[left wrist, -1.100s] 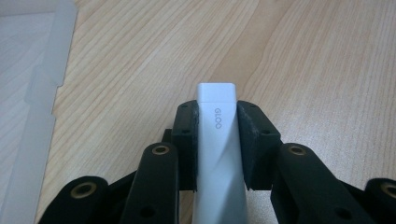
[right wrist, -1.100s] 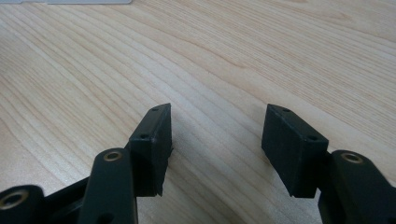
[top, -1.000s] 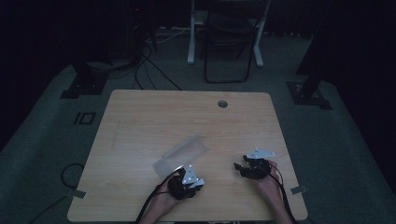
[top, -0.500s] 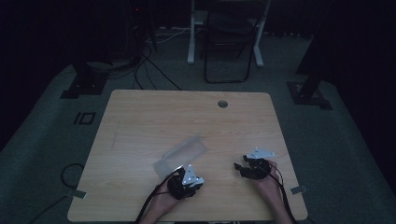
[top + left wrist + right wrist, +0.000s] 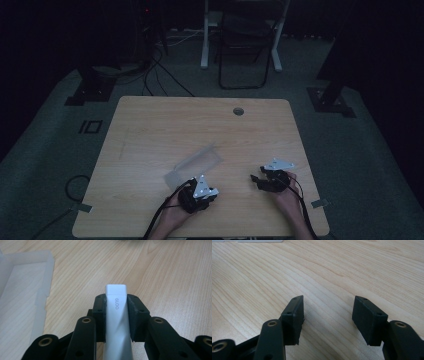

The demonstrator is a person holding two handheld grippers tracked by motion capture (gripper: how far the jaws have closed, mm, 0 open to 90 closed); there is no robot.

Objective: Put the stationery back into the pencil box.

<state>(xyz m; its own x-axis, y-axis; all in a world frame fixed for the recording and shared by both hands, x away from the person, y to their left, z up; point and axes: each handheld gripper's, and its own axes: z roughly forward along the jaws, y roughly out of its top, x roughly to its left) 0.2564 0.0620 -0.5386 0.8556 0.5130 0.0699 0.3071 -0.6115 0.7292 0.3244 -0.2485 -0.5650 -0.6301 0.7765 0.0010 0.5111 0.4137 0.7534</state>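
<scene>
Little is differing from a second ago: both hands are staying low at the near edge of the pale wood-grain desk (image 5: 165, 125), and the translucent pouch is lying where it lay.

Nearest, in the left gripper view, the left gripper (image 5: 116, 305) is clamping a slim white plastic glue stick with rounded corners (image 5: 116, 315), marked "GLOO" in grey letters. The matte black rubbery pads (image 5: 99, 315) are pressing its two sides, and its flat top end is poking out just past them, above the desk. From the high view this left gripper (image 5: 192, 186) is sitting at the near middle of the desk, its grey three-cornered plate on top.

In the right gripper view, the right gripper (image 5: 327, 308) is holding its blocky black jaws wide apart with only bare wood between them. From above, the right gripper (image 5: 256, 179) is resting near the desk's near right corner, well apart from the left one.

Just beyond the left gripper, a frosted, translucent flat plastic pouch (image 5: 194, 164) is lying on the desk, smooth and milky, with its flap (image 5: 31, 258) open.

Farther off, a small round grommet hole (image 5: 238, 111) is sitting near the far edge.
</scene>
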